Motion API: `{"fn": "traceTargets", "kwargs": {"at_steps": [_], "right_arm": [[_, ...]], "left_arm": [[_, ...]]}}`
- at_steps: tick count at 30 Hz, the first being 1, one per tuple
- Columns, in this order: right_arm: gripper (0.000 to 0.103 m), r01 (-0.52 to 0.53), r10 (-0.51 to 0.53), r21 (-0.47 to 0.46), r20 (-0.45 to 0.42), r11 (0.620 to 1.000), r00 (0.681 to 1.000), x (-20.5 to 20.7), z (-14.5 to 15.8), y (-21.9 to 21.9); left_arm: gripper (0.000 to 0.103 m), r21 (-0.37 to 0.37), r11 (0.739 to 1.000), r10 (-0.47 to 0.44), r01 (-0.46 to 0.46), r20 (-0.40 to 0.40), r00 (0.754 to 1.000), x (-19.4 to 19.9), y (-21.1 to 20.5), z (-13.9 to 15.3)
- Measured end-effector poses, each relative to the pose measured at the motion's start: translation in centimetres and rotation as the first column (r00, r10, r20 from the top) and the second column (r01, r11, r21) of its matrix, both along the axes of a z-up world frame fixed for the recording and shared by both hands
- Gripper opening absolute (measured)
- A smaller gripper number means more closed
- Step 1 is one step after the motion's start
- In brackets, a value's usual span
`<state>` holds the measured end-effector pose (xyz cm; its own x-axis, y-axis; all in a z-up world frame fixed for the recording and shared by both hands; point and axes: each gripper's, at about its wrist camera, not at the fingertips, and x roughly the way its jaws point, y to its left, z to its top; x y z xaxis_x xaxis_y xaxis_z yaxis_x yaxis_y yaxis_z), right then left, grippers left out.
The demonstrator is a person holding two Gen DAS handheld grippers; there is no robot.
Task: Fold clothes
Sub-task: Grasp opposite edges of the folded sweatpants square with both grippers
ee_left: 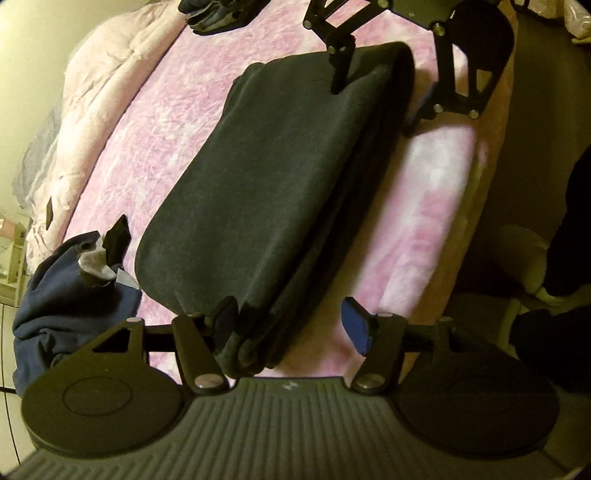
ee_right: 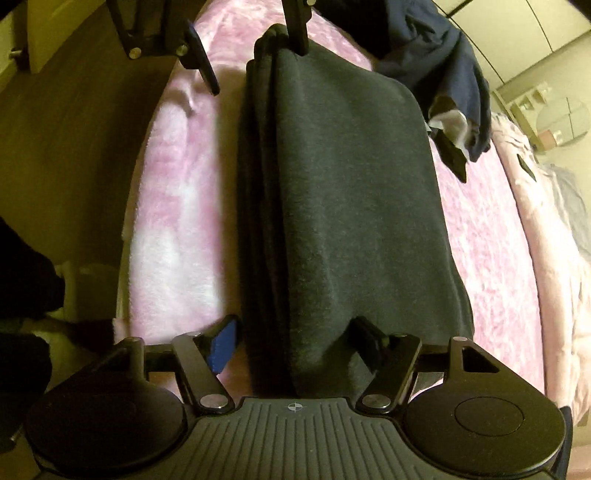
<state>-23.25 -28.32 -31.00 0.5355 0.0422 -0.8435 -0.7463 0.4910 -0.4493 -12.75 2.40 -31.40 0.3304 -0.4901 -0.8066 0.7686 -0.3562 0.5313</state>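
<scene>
Folded garment (ee_left: pixel 280 177) between both open jaws

A pink fuzzy blanket (ee_left: pixel 155 122) covers the bed; a pale quilt (ee_left: pixel 99 96) lies at its nine o'clock edge, a round mirror (ee_right: pixel 561 122) at two o'clock.

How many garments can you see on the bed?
3: a folded dark grey fleece garment mid-bed, a crumpled navy blue garment beside it, and a dark blue bundle at the far edge. More may be hidden.
</scene>
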Motion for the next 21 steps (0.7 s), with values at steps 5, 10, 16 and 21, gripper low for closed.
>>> {"fn": "traceTargets", "kwargs": {"at_steps": [5, 10, 16, 21], "right_arm": [[0.030, 0.092, -0.086, 0.063, -0.100, 0.994, 0.991, 3.2, 3.2, -1.2], [0.030, 0.178, -0.150, 0.127, -0.204, 0.976, 0.967, 6.5, 6.5, -2.5], [0.029, 0.278, -0.215, 0.189, -0.296, 0.942, 0.931, 9.0, 9.2, -3.3], [0.029, 0.307, -0.234, 0.208, -0.314, 0.929, 0.920, 9.1, 10.0, -3.6]], "left_arm": [[0.065, -0.026, 1.000, -0.010, 0.011, 0.040, 0.999, 0.2, -0.3, -0.8], [0.067, -0.047, 0.999, -0.016, 0.020, 0.079, 0.997, 0.0, -0.8, -1.7], [0.070, -0.070, 0.995, -0.062, 0.075, 0.175, 0.983, -0.2, -1.2, -3.4], [0.070, -0.074, 0.991, -0.090, 0.112, 0.253, 0.963, 0.2, -1.6, -4.4]]}}
